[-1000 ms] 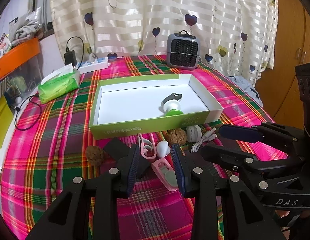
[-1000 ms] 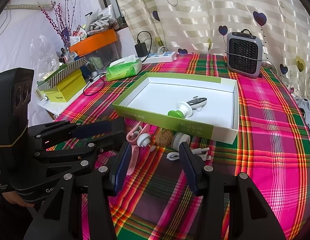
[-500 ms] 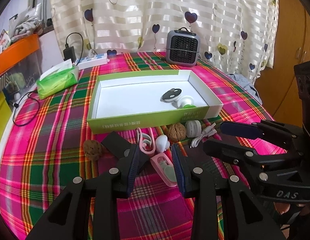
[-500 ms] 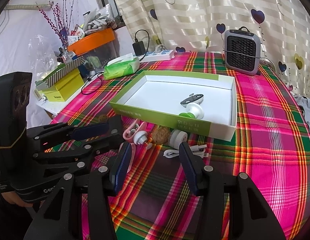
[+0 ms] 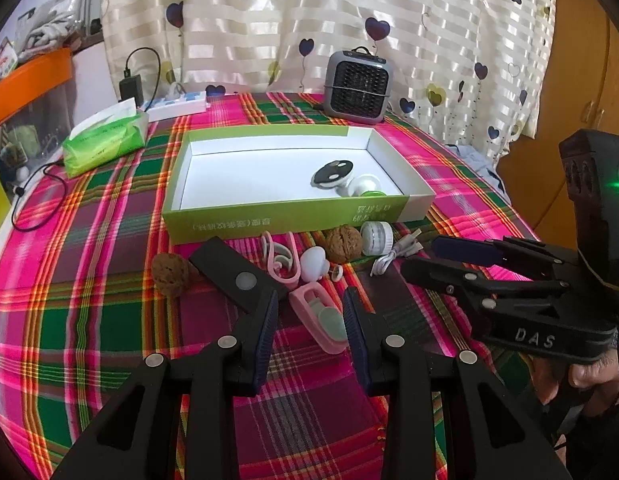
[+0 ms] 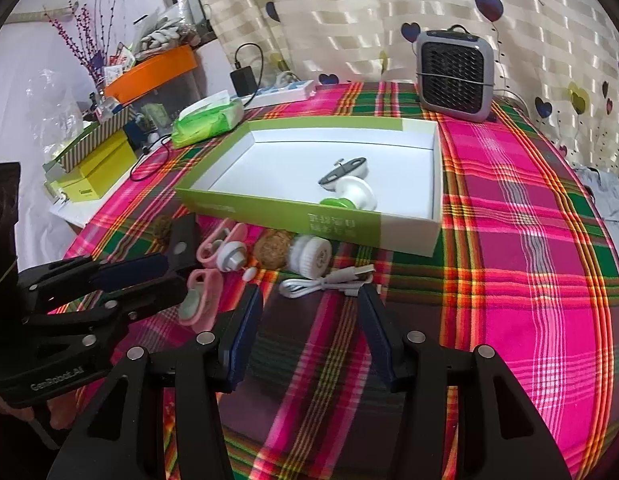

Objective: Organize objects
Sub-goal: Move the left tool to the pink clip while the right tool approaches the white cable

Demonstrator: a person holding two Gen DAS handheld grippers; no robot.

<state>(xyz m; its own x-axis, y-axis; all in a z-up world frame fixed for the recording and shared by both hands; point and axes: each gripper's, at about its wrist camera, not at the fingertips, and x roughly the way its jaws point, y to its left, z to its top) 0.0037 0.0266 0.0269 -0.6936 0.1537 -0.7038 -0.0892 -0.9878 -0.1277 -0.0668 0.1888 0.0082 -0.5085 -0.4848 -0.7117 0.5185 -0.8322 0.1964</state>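
A table (image 5: 89,320) draped in pink-and-green plaid cloth is seen from two hand-held grippers angled down over a scatter of small objects. At far left a green tissue pack (image 5: 105,140) lies near a white power strip (image 5: 177,105). In front of the shallow green-and-white box (image 5: 269,222), from left to right, a walnut (image 5: 167,274), a black rectangular case (image 5: 233,274), a pink ear-hook piece (image 5: 283,260), a small white mushroom-shaped part (image 5: 314,265), a second walnut (image 5: 343,243), a white round brush head (image 5: 375,237) and a coiled white cable (image 5: 393,258) are lined up just beside the box's front wall. A pink oval holder (image 5: 319,316) with a pale green insert is seen just ahead of the left hand-held gripper (image 5: 309,312), whose jaws stand released, the holder's near end lying between the tips without being pressed. Inside the box, toward its right end, a white-and-green device (image 6: 349,196) with a dark oval head is resting on the white floor. A grey space heater (image 5: 357,86) stands behind the box against the heart-print curtain (image 5: 269,20). The right hand-held gripper (image 6: 309,300) is held released above bare cloth, just short of the cable, with nothing between its jaws.
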